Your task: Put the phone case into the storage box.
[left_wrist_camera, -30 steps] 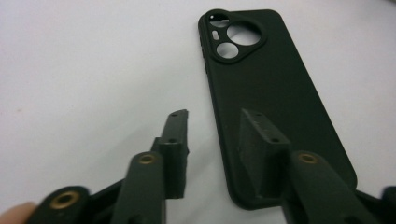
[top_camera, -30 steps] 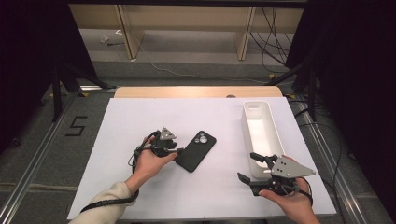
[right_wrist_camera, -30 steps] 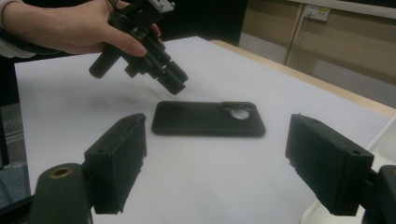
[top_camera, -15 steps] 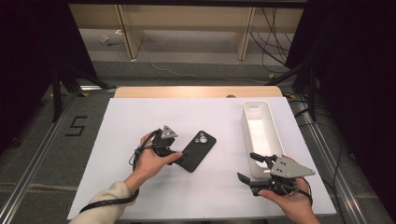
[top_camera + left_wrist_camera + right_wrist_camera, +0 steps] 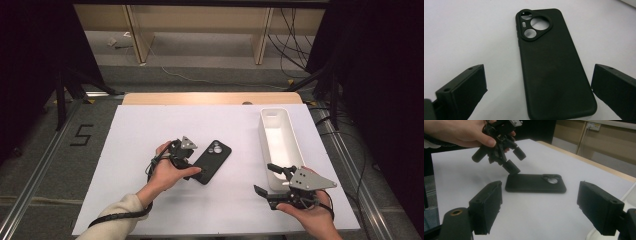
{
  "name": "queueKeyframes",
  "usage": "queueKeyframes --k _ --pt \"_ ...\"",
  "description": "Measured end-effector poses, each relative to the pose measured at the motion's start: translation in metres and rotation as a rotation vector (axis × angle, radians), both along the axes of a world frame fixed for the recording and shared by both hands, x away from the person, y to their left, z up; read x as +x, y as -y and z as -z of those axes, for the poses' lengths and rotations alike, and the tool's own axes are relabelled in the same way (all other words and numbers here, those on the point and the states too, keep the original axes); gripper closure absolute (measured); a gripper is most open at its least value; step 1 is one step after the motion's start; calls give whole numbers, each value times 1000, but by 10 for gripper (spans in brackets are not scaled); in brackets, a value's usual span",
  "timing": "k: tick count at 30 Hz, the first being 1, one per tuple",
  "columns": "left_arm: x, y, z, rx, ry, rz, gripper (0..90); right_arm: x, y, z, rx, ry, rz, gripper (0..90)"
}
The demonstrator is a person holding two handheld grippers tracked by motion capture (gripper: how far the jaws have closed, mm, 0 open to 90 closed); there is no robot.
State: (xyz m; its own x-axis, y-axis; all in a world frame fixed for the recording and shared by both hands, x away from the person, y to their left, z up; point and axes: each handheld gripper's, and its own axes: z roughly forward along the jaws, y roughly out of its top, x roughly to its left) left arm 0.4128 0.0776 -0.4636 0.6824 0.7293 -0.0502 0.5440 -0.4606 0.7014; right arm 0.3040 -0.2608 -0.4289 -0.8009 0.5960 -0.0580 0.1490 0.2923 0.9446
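My left gripper [image 5: 192,167] over the phone case [image 5: 212,161]

Its jaws have just been opening and stand wide, empty; the case lies flat mid-tabletop [image 5: 150,130]. My right gripper [image 5: 270,184] hangs open beside the white tray [image 5: 292,135].

One black phone case [image 5: 211,161], one white oblong bin [image 5: 278,145], two handheld grippers, all on one white table [image 5: 135,130].

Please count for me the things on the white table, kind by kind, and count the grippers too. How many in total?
Black phone case: 1
White long bin: 1
Grippers: 2, the left gripper and the right gripper, each in a hand, jaws open
Total: 4
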Motion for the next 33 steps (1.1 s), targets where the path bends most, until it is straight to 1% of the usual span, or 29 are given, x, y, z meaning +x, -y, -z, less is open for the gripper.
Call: queueKeyframes --k 7,11,14,17,21,23,29,33 --pt "0 9 1 4 -11 15 0 0 0 0 1 0 4 215" --pt "2 12 3 4 -34 21 0 0 0 0 2 -2 5 215" --pt "2 16 5 9 -44 26 4 0 0 0 2 -1 5 215" --pt "4 19 6 24 -56 35 11 0 0 0 2 -2 5 215" --pt "6 22 9 41 -68 27 16 0 0 0 1 -1 4 215" --pt "8 23 10 58 -74 24 22 0 0 0 1 -3 5 215" --pt "11 29 13 91 -101 33 50 0 0 0 1 -1 4 214" --pt "11 33 13 111 -107 46 56 0 0 0 2 0 4 215"
